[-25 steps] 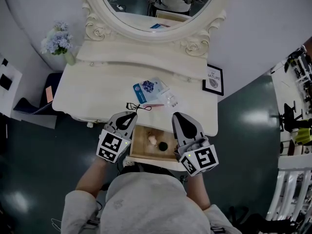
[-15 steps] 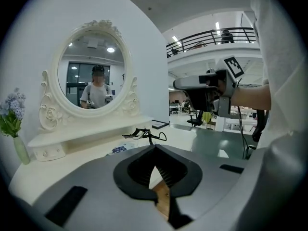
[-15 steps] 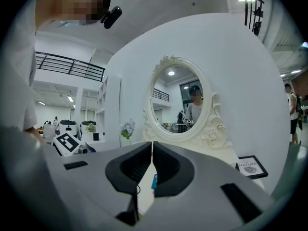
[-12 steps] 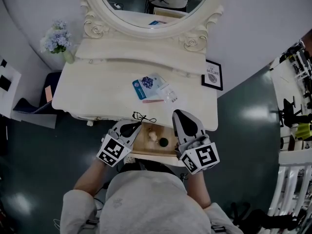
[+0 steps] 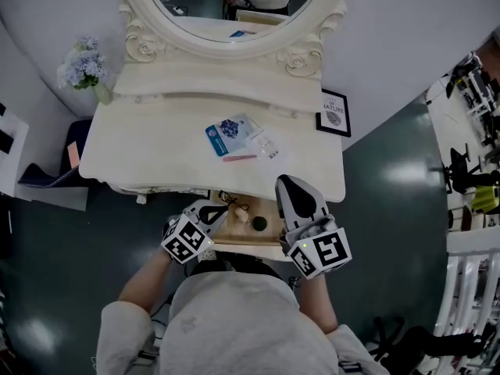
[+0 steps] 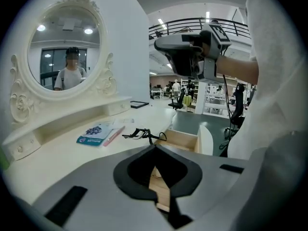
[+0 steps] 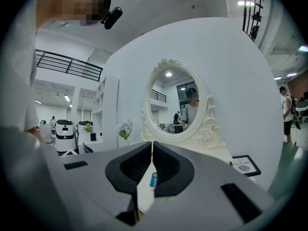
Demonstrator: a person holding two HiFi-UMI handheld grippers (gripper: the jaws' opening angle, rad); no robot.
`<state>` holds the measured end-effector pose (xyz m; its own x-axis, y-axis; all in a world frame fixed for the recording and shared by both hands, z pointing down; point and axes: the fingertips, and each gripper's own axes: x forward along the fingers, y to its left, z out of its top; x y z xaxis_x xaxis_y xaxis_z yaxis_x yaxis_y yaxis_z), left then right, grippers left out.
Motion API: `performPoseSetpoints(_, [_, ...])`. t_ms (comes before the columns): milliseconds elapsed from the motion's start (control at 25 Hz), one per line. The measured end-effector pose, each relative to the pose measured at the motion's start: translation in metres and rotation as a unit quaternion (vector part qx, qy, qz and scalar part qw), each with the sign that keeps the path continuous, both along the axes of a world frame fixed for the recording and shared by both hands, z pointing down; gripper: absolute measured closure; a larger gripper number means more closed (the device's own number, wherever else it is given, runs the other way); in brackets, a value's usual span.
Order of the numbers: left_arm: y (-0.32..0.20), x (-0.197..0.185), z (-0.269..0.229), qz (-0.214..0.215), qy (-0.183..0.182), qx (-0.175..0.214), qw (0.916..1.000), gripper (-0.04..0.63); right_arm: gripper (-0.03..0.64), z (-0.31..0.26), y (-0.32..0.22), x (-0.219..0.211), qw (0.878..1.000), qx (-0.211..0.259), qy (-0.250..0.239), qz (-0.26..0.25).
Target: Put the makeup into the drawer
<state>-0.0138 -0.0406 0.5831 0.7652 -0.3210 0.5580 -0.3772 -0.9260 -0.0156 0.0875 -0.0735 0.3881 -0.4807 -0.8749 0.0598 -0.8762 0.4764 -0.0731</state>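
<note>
Below the counter's [image 5: 156,147] front edge the drawer [image 5: 244,230] is open. The left hand-held gripper [image 5: 214,211], clenching a black tool [image 6: 143,134], should lower inside before releasing; the right hand-held gripper [image 5: 286,184] is clenched, empty.

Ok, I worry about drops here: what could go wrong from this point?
The left gripper, shut, pinches only an end of the black wiry item, which sits by the front edge of the tabletop at the back of the open drawer; it could snag there or land on the tabletop. The right gripper hovers close over the drawer's right side, so the two grippers might bump.
</note>
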Motion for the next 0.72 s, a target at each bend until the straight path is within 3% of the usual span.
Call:
performPoseSetpoints(320, [0.015, 0.01, 0.041, 0.044, -0.052, -0.034, 0.9971, 0.58, 0.594, 0.001, 0.006, 0.007, 1.0, 0.0, -0.002, 0.012])
performPoseSetpoints(720, [0.031, 0.021, 0.083, 0.107, -0.125, -0.067, 0.9841, 0.58, 0.594, 0.003, 0.012, 0.014, 1.0, -0.002, -0.001, 0.022])
